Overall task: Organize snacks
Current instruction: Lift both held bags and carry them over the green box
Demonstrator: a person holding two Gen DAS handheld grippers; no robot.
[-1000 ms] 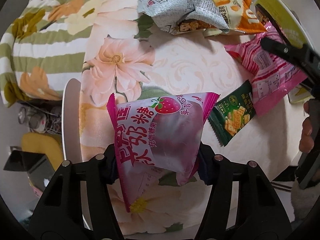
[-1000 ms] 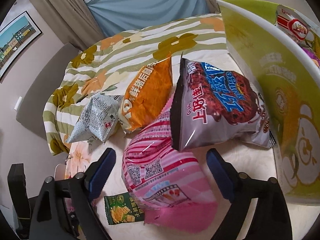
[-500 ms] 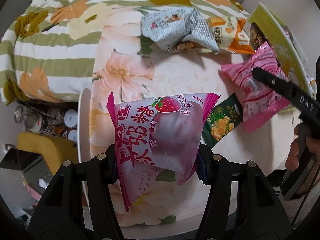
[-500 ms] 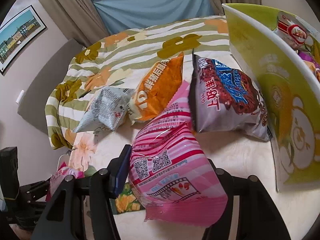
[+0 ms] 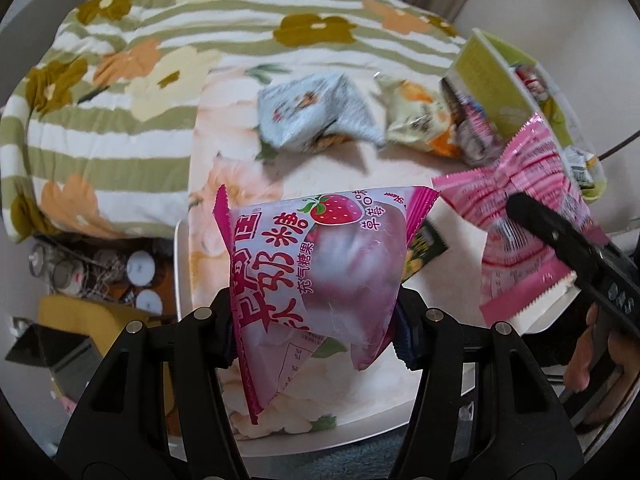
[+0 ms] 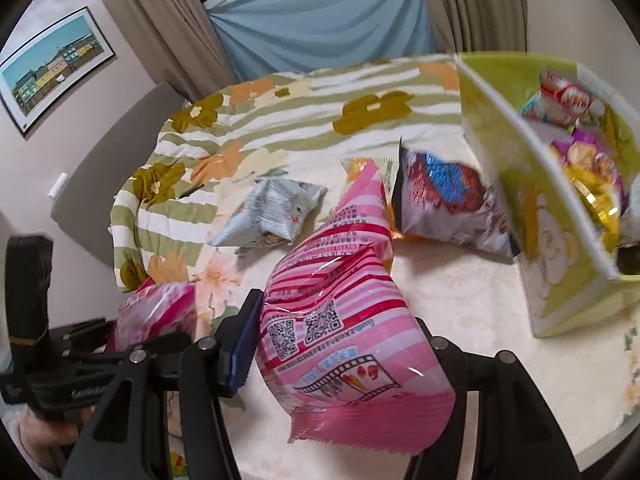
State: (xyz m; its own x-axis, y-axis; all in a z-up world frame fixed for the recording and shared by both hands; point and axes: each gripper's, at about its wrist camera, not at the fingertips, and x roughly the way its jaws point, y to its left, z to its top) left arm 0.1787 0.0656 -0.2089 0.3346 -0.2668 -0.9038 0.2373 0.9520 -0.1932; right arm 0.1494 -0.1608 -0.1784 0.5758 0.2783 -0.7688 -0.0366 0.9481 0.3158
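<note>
The left gripper (image 5: 316, 320) is clamping a puffy pink strawberry candy bag (image 5: 320, 264) between its jaws, which are standing fairly narrow with the pads pressing into both sides of the bag. The bag is hanging clear of the bench (image 5: 360, 404), which is wearing a pale floral cover.

In the right wrist view, the right gripper (image 6: 340, 344) is gripping a pink striped snack bag (image 6: 344, 320); its jaws have just been closing, and they are now pinching the bag's lower half while its top corner is pointing toward 12 o'clock. That bag is lifted off the bench too.

From the striped bag, a grey-blue packet (image 6: 272, 212) is lying on the bench at about 11 o'clock, and a dark bag with blue lettering (image 6: 444, 204) is resting at about 1 o'clock, just beside a green box (image 6: 516, 184). The box is standing at 2 o'clock and is holding several snacks. An orange packet (image 5: 424, 120) is sitting between the grey-blue packet and the box in the left wrist view. A small green packet (image 5: 424, 252) is peeking out at 3 o'clock of the strawberry bag. A striped flowered bedspread (image 5: 112, 92) is lying behind the bench, toward 12 o'clock.
</note>
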